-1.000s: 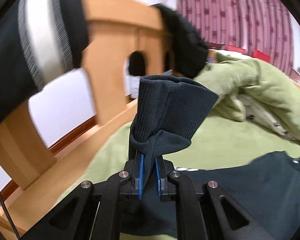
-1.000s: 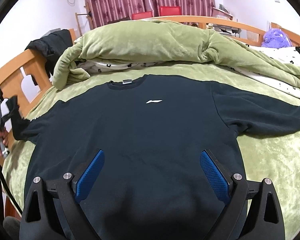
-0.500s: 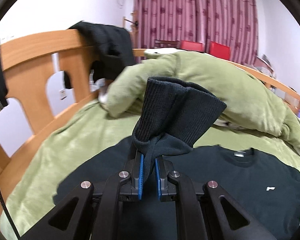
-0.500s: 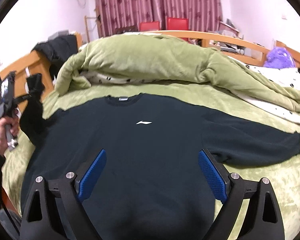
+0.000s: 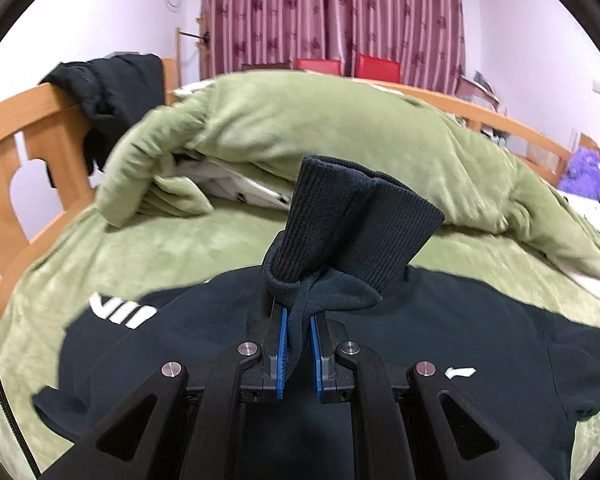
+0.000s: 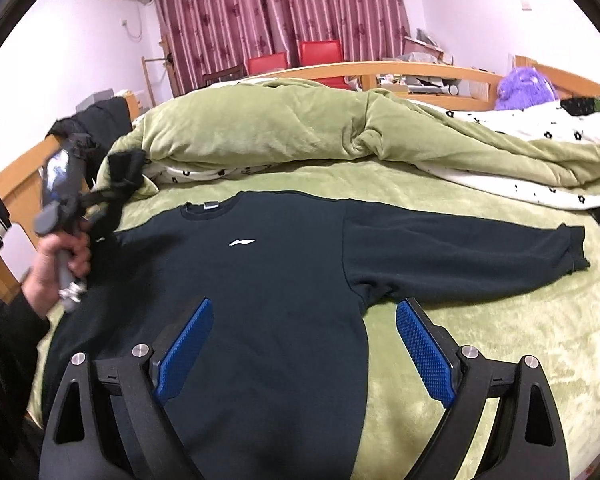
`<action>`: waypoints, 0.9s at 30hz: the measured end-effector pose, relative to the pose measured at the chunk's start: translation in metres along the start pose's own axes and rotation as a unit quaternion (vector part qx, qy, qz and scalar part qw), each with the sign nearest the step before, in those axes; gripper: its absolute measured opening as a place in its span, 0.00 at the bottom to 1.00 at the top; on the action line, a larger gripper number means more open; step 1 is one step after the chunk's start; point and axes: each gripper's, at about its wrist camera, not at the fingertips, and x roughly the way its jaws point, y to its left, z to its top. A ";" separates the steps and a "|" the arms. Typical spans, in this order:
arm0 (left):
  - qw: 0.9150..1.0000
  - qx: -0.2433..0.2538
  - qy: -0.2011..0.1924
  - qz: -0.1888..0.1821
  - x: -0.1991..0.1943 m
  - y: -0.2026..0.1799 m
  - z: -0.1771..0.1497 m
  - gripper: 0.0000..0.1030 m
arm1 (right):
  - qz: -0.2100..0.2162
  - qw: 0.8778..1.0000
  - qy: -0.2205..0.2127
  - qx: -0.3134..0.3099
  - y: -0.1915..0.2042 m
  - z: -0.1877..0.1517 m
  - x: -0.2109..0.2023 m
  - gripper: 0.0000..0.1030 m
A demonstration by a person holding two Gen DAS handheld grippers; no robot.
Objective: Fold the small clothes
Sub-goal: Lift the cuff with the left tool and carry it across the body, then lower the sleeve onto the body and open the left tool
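At the far left of the right wrist view, a wooden bed rail carries a black garment draped over its top. Just right of it, a hand grips the handle of the left gripper, whose fingers are clamped on the ribbed cuff of a dark sweatshirt sleeve; in the left wrist view the cuff stands up bunched above the blue pads, lifted over the garment's body.

The dark sweatshirt lies front up on the green bed cover, its collar toward the far side and a small white logo on the chest. Its other sleeve stretches flat to the right, ending in a cuff near the bed's right edge.

The right gripper hangs over the near part of the sweatshirt, its blue fingers wide apart and holding nothing.

Beyond the sweatshirt a green quilt is heaped across the far side of the bed, with white, black-dotted bedding showing to its right. Farther back stand red chairs before striped maroon curtains, and a purple plush toy sits far right.
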 end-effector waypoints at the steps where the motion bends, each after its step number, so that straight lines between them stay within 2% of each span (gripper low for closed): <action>1: 1.000 0.002 0.005 -0.004 0.003 -0.007 -0.005 0.10 | 0.001 1.000 -0.002 0.003 -0.004 0.000 -0.002 0.89; 6: 0.999 0.009 0.036 -0.032 0.012 -0.033 -0.037 0.10 | -0.002 1.000 -0.001 0.004 -0.011 -0.003 -0.004 0.89; 13: 0.995 -0.015 0.066 -0.078 0.017 -0.059 -0.061 0.10 | 0.005 1.000 -0.004 0.013 -0.014 0.000 -0.006 0.89; 18: 0.993 -0.006 0.086 -0.076 0.022 -0.079 -0.074 0.12 | 0.006 1.000 -0.008 0.002 -0.006 -0.001 -0.008 0.89; 24: 0.990 -0.009 0.112 -0.090 0.015 -0.077 -0.079 0.22 | 0.007 1.000 -0.003 0.003 -0.001 0.001 -0.001 0.89; 26: 0.989 -0.015 0.108 -0.103 0.006 -0.070 -0.080 0.32 | 0.012 1.000 0.000 0.011 0.001 0.006 0.003 0.89; 27: 0.989 -0.017 0.100 -0.105 -0.002 -0.065 -0.079 0.46 | 0.014 1.000 0.001 0.014 0.002 0.007 0.005 0.89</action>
